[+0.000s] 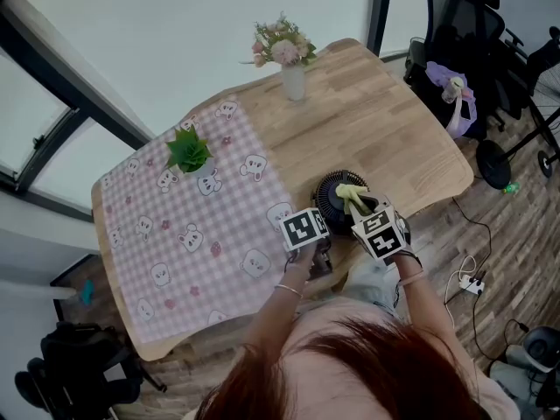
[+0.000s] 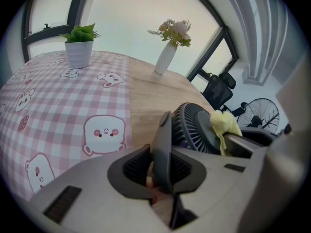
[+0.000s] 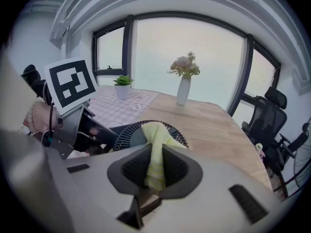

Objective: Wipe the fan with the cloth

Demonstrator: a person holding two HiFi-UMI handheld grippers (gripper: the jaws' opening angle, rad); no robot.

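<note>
A pink checked tablecloth printed with white bears [image 1: 175, 234] covered the left part of the light wooden table [image 1: 385, 129]. On it, at about ten o'clock from the task's thing, stood a small green plant in a white pot [image 1: 190, 153]. A white vase of pink flowers [image 1: 293, 81] stood on bare wood at about eleven o'clock.

The left gripper [image 2: 162, 170] came in from seven o'clock. Its jaws were partly closed and clamped on a dark flat upright part of the small dark round fan [image 2: 192, 127], which rose between the pads. The fan [image 1: 332, 201] sat on bare wood near the table's near edge, just right of the tablecloth.

The right gripper [image 3: 154, 168] reached in from five o'clock, its jaws pinched tight on a crumpled yellow cloth [image 3: 155, 144]. The cloth's free end lay draped against the fan's ribbed grille [image 3: 121, 135]. A black office chair [image 1: 472, 24] stood off the table at one o'clock.
</note>
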